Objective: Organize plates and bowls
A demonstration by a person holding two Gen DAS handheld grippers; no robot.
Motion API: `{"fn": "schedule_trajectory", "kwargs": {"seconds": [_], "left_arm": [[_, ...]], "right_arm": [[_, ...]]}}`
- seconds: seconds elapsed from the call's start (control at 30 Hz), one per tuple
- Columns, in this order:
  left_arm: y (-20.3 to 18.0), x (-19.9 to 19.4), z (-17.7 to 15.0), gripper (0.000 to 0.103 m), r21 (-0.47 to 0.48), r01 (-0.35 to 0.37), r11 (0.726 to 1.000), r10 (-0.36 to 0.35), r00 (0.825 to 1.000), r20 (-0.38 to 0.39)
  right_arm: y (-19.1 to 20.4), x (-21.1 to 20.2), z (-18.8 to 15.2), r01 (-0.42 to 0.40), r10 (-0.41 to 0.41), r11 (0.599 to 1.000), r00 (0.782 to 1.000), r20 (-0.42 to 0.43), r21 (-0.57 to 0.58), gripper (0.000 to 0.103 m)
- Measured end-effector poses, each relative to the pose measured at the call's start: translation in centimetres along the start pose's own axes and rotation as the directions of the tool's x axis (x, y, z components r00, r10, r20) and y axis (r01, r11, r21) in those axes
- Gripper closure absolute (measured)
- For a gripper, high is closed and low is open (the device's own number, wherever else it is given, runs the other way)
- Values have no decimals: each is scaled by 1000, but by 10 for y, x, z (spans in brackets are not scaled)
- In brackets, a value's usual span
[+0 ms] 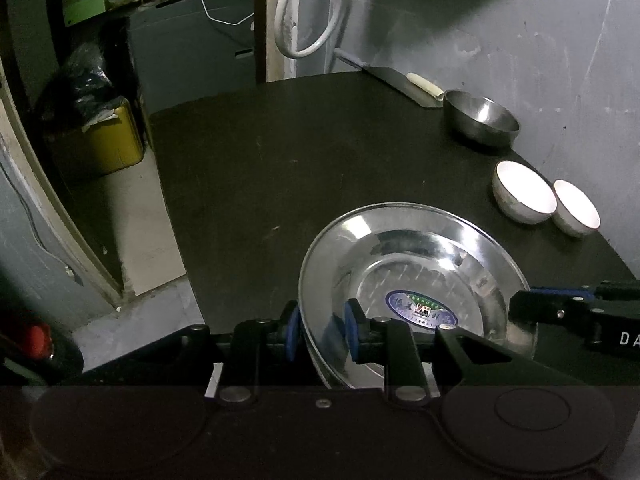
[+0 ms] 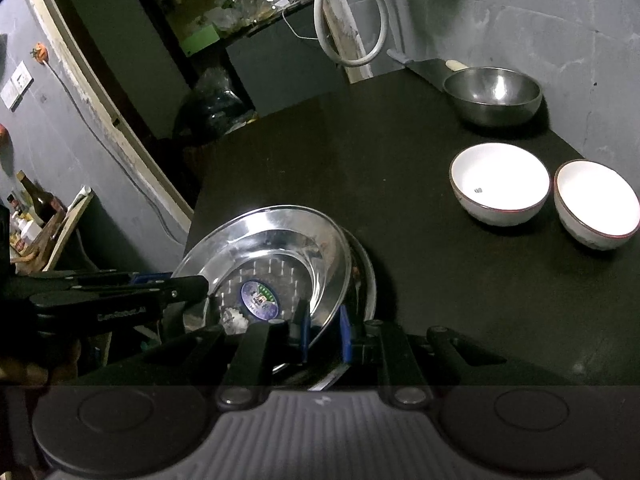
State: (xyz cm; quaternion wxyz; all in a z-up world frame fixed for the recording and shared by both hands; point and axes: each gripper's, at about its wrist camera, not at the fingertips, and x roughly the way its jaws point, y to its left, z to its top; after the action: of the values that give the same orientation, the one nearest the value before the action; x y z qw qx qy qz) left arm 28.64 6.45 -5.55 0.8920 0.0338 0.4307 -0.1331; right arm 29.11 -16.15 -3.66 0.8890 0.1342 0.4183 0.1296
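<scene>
The right claw [image 2: 324,334] is clamped on the near rim of the steel plate [image 2: 276,248], which sits tilted over a second plate on the black bench [image 2: 400,200]. The left claw [image 1: 322,330] straddles the opposite rim with its blue pads slightly apart. Two white bowls [image 2: 500,182] and a steel bowl [image 2: 492,94] stand beyond.

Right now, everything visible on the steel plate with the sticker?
The steel plate is round, shiny, wide-rimmed and shallow, with an oval blue sticker at its centre. It sits tilted at the near edge of the dark table, over what looks like another plate beneath. The left gripper straddles one side of its rim; the right gripper is clamped on the opposite side.
</scene>
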Motion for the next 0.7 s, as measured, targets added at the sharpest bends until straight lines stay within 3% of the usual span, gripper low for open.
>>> {"fn": "schedule_trajectory", "kwargs": {"seconds": [0.7], "left_arm": [[-16, 13, -2, 72, 80, -38, 996, 40, 999, -31]], "right_arm": [[7, 1, 2, 38, -39, 999, 999, -18, -30, 85]]}}
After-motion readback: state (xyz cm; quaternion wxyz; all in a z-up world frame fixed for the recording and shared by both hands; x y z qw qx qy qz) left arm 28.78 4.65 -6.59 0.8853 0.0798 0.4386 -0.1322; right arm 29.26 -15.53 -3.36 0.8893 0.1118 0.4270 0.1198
